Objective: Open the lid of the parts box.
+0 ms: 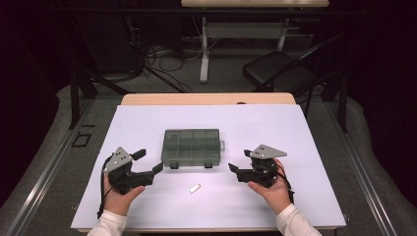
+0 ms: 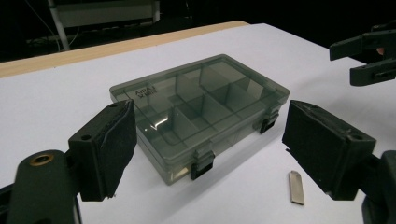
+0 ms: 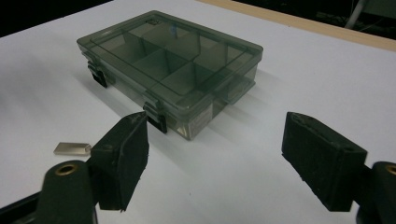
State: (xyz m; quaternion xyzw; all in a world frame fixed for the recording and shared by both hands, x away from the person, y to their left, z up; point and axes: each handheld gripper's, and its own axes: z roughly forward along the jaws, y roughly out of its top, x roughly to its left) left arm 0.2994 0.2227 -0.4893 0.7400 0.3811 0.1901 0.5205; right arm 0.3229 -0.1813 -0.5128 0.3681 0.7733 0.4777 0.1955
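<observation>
A smoke-grey see-through compartment box [image 1: 192,145] lies with its lid down in the middle of the white sheet, two black latches on its near side. A small flat metal piece [image 1: 195,188] lies in front of it. My left gripper [image 1: 149,161] rests at the box's near left corner, jaws open and empty. My right gripper [image 1: 239,161] is at the near right corner, also open and empty. In the left gripper view the box [image 2: 201,102] sits beyond the left gripper [image 2: 208,140], with the metal piece [image 2: 296,186] at the right. In the right gripper view the right gripper [image 3: 217,126] faces the box's [image 3: 173,60] corner; the metal piece [image 3: 72,148] lies left.
The white sheet [image 1: 295,147] covers a wooden table [image 1: 206,99]. Beyond the table's far edge stand a black chair [image 1: 280,69] at the right, another table's leg [image 1: 204,49] and loose cables on the floor. The right gripper's jaws [image 2: 369,58] show at the left gripper view's upper right.
</observation>
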